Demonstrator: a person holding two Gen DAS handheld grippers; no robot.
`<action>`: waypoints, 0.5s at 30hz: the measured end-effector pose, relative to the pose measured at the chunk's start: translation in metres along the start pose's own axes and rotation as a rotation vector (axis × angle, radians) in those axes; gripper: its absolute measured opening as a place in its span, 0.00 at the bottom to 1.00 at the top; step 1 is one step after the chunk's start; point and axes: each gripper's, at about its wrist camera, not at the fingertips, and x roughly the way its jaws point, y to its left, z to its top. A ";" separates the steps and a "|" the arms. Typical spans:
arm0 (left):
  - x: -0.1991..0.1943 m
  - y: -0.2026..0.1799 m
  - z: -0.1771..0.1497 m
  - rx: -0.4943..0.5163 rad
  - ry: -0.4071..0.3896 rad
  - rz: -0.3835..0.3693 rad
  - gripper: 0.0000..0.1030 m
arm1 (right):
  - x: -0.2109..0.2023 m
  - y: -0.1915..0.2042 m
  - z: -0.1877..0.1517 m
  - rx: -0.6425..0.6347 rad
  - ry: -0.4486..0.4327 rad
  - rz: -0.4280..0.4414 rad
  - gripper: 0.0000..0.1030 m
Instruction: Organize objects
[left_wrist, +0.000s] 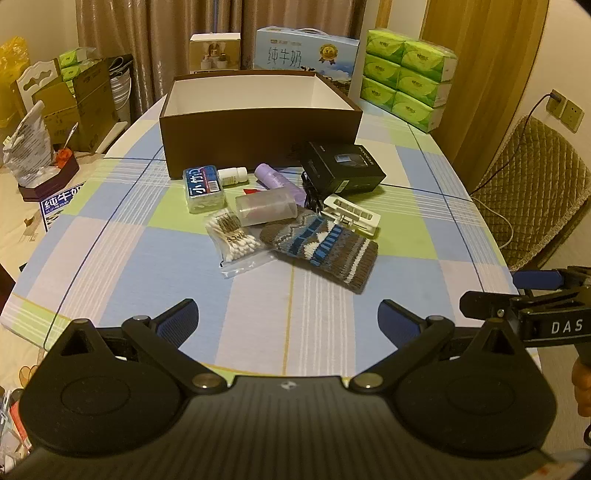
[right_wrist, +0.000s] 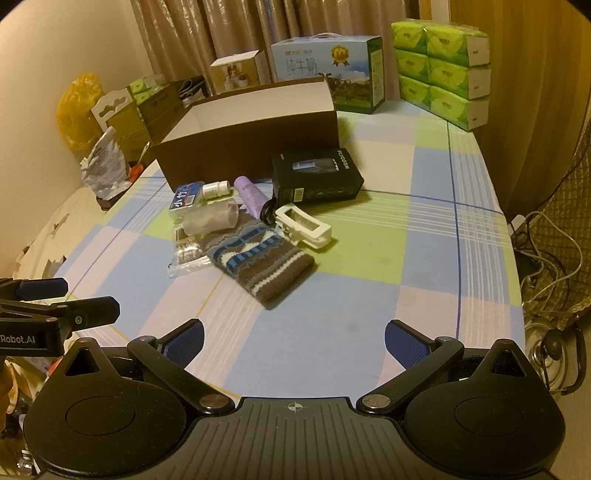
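Note:
A brown open box (left_wrist: 258, 136) with a white inside stands mid-table; it also shows in the right wrist view (right_wrist: 255, 147). In front of it lie a knitted pouch (left_wrist: 325, 251), a cotton-swab bag (left_wrist: 236, 240), a clear plastic case (left_wrist: 266, 208), a floss-pick box (left_wrist: 205, 188), a small white bottle (left_wrist: 232, 176), a purple roll (left_wrist: 280, 184), a white clip (left_wrist: 351, 214) and a black carton (left_wrist: 343, 168). My left gripper (left_wrist: 288, 321) is open and empty near the front edge. My right gripper (right_wrist: 295, 339) is open and empty, short of the pouch (right_wrist: 262, 266).
Green tissue packs (left_wrist: 406, 77) and a blue milk carton (left_wrist: 306, 51) stand at the table's far end. A quilted chair (left_wrist: 535, 184) is on the right, with cables (right_wrist: 546, 258) on the floor. Boxes and bags (left_wrist: 74, 99) crowd the left side.

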 end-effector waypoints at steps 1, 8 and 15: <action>0.001 0.000 0.000 -0.001 0.000 0.001 0.99 | 0.001 0.000 0.000 -0.001 0.001 0.000 0.98; 0.004 0.003 0.002 -0.007 0.001 0.007 0.99 | 0.002 0.001 0.002 -0.003 0.001 0.001 0.98; 0.004 0.004 0.002 -0.008 0.003 0.008 0.99 | 0.006 0.003 0.006 -0.006 0.010 0.002 0.98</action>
